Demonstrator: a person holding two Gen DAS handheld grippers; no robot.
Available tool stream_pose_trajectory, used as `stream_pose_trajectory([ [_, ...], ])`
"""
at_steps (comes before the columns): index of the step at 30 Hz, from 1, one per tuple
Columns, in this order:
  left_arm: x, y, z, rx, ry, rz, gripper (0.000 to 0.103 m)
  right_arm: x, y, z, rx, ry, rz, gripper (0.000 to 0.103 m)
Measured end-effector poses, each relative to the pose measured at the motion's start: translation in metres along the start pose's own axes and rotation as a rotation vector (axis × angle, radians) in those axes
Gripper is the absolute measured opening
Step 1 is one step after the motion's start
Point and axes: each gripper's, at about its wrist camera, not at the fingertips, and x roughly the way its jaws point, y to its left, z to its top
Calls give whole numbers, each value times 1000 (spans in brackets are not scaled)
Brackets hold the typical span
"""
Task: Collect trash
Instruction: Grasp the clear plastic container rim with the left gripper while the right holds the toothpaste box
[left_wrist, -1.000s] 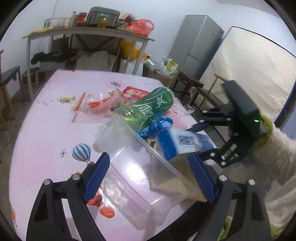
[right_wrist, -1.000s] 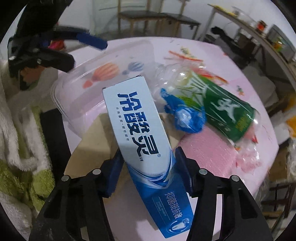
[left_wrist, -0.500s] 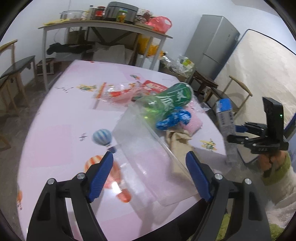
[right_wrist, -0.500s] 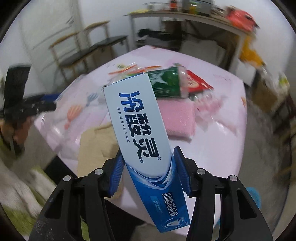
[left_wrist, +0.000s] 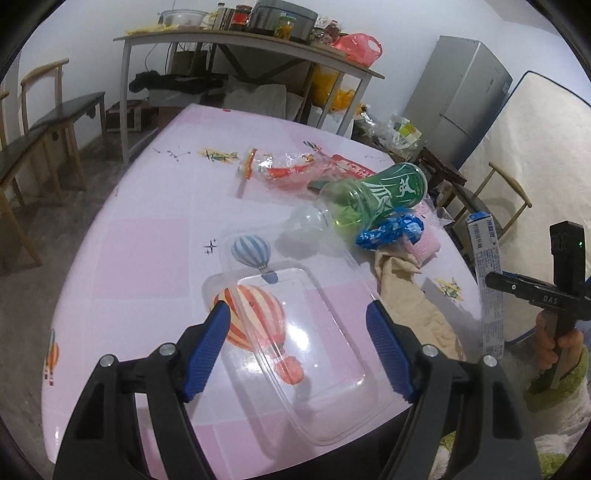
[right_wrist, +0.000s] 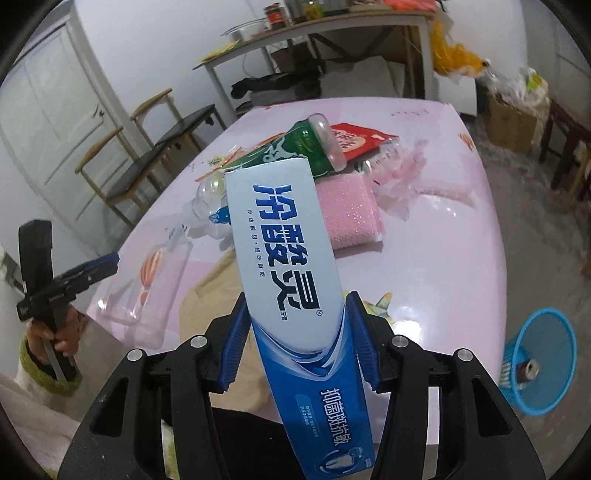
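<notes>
Right hand-held gripper (right_wrist: 295, 332) clamps a toothpaste box (right_wrist: 291, 280) above the tabletop (right_wrist: 443, 258); blue basket (right_wrist: 543, 354) on the floor.

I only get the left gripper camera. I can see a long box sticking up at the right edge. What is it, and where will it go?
Observer: It is a blue and white toothpaste box, and the right gripper is shut on it, blue pads pressing both long sides.
Operator: Is there a bin? I can't see one.
Observer: Yes. A blue mesh basket stands on the floor off the table's right side, beyond your frame.
Operator: Is it empty?
Observer: No. One can already lies at the bottom.
Operator: Is my gripper holding anything?
Observer: The right camera shows the left gripper open in the air beside the clear plastic tray, holding nothing.
</notes>
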Motion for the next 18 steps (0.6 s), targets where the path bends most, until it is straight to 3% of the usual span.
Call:
stream_pose_trajectory([
  [5, 2, -3, 3, -9, 25, 56, 71, 3, -4, -2, 59, -18, 2, 49],
  [18, 25, 13, 1, -138, 129, 67, 22, 31, 0, -8, 77, 45, -144, 50],
])
